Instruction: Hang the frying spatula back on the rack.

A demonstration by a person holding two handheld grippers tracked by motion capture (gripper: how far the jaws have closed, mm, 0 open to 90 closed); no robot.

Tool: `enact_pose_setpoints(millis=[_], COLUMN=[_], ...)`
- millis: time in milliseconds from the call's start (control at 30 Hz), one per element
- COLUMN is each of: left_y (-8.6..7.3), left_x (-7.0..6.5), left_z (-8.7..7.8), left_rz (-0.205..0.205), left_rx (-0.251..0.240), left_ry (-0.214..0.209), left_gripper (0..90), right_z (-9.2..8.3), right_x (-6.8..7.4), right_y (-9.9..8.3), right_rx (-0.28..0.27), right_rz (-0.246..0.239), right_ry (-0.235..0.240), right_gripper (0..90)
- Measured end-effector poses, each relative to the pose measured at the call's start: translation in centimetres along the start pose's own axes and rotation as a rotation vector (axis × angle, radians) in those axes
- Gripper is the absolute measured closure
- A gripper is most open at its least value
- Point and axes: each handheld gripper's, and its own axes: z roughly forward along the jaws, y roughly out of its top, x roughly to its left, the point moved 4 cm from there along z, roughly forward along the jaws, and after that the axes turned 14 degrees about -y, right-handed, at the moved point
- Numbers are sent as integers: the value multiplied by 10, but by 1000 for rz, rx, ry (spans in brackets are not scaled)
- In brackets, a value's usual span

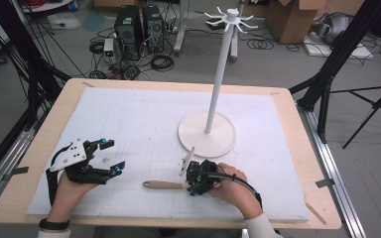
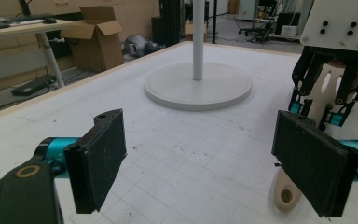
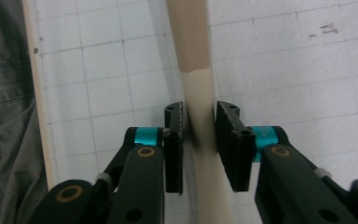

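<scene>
Fingers [image 3: 228, 140] of right gripper [image 1: 194, 184] clamped on utensil handle [image 1: 164, 185], long axis leftward across table; left gripper [image 1: 110, 156] agape.

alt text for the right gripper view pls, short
The right tongs are closed on the slim cream shaft of a utensil, seen from directly above; its handle darkens to tan toward the top of the frame. Beneath lies a white gridded mat, with a wooden table edge at left.
</scene>
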Motion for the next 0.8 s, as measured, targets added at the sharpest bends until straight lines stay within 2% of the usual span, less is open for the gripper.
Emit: enact_pose_setpoints(millis=[100, 167, 333, 367, 433, 600, 800], left_y=[0, 0, 0, 0, 0, 0, 3], left_x=[0, 0, -1, -1, -1, -1, -2], left_z=[0, 1, 1, 1, 1, 1, -1], left_rz=[3, 1, -1, -2, 1, 1, 1], left_rx=[2, 4, 4, 5, 4, -1, -24], left_ry=[-5, -3, -7, -6, -7, -3, 0], left_gripper=[179, 180, 181, 181, 181, 181, 181], right_z=[0, -1, -1, 0, -2, -3, -13], right_x=[3, 4, 4, 4, 5, 3, -2], right_y=[4, 4, 4, 4, 1, -6, -13], right_rx=[24, 52, 40, 20, 17, -60, -151], right_rz=[-40, -11, -27, -50, -11, 32, 96], right_ry=[-27, -23, -29, -32, -35, -20, -46], right_gripper=[738, 736, 759, 767, 770, 771, 772])
